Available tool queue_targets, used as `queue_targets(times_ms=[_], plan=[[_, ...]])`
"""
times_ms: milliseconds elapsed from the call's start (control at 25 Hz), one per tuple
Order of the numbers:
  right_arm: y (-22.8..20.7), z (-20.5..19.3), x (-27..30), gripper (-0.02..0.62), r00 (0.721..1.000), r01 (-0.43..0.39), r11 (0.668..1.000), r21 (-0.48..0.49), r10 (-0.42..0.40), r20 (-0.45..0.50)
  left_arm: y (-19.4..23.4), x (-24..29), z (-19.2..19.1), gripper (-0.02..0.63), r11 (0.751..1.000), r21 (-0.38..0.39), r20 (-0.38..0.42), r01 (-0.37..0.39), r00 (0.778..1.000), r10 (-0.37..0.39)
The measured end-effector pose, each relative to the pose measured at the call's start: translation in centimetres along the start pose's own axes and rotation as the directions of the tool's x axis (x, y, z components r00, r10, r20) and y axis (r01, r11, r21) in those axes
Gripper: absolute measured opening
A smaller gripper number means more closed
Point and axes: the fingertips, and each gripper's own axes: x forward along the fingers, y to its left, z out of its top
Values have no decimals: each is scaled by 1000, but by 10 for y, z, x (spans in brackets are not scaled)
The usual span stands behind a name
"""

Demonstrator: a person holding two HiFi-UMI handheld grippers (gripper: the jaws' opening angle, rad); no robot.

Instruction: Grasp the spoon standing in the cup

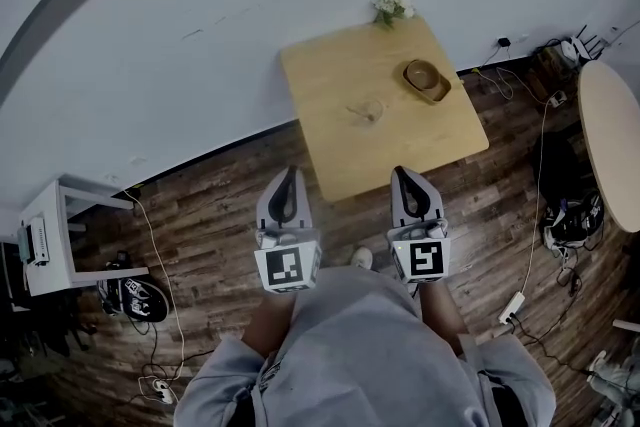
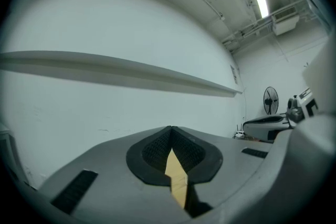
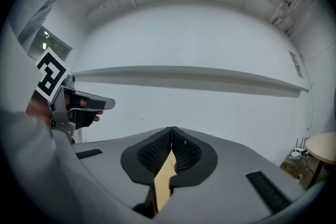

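While we're holding grey left gripper [image 1: 290, 173] and right gripper [image 1: 402, 173] closed, empty, the clear glass cup [image 1: 372, 112] is sitting up-frame, nearer the right; spoon axis unreadable.

The left gripper [image 1: 289, 177] and the right gripper [image 1: 404, 177] point toward a wooden table [image 1: 335, 85] just ahead. Beyond the right one sits a brown bowl [image 1: 425, 78] — with flowers [image 1: 393, 6] farther off.

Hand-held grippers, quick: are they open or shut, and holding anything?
Left hand-held gripper: shut, holding nothing.
Right hand-held gripper: shut, holding nothing.
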Motion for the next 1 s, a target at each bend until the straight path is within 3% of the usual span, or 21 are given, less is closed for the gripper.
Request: queue_targets(times_ms=[400, 1000], plan=[[-14, -25, 1, 0, 998, -35, 999, 9, 35, -51, 9, -2, -9, 2, 996, 20, -34, -86, 996, 86], [-12, -27, 57, 0, 996, 52, 998, -46, -55, -64, 47, 53, -14, 2, 1000, -2, -4, -8, 1000, 8]])
